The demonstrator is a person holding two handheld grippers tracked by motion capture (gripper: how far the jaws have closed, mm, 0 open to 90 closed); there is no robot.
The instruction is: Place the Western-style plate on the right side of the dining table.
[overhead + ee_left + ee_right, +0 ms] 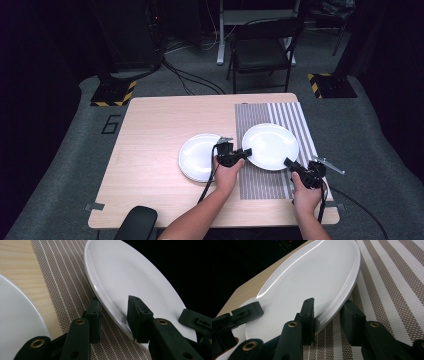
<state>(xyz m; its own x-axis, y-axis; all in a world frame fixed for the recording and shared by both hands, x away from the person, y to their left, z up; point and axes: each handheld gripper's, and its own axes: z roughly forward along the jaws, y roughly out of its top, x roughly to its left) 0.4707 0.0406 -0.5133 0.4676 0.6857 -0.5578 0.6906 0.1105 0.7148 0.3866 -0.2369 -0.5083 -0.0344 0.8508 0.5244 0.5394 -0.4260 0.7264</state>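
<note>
A: High view, left to right: a stack of white plates (199,157) sits left of centre on the counter (150,150). Beside it the left claw (243,154) straddles the near-left rim of a single white plate (270,145), which rests on the striped mat (295,120).

B: And lower right of the frame?

A: The right claw (288,162) pinches the same plate's opposite rim, jaws on either face.

B: Progress?

A: Both grips look set; the plate seems barely raised. Lifting and placing it remain.
</note>
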